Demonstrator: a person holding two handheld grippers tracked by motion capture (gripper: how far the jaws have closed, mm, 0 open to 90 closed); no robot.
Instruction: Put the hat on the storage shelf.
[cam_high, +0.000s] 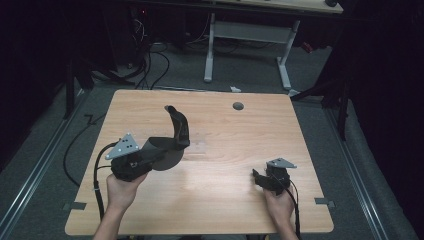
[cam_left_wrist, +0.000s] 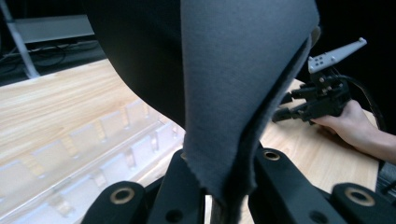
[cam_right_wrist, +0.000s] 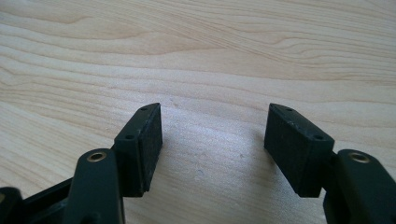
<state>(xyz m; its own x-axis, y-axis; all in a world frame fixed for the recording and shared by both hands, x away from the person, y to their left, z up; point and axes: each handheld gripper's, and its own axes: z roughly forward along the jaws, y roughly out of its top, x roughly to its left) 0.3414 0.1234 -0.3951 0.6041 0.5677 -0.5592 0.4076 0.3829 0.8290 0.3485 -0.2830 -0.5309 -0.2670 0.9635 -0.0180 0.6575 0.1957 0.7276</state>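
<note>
High view: I saw left gripper (cam_high: 159, 154) clenched on dark cloth (cam_high: 177, 131), grip apparently near hem; slip risk. Right gripper (cam_high: 260, 180) released, empty over table (cam_high: 225, 200).

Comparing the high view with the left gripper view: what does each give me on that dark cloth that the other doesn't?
High view: the whole dark cloth lifted off the wooden table, its far end curling upward, plus a round grommet hole near the far edge.

Left gripper view: the jaws of the left hand-held gripper shut on the cloth's frayed grey edge, and a clear ribbed tray on the table below.

Both: the cloth, the table and the right hand-held gripper, its jaws open with nothing between them.
</note>
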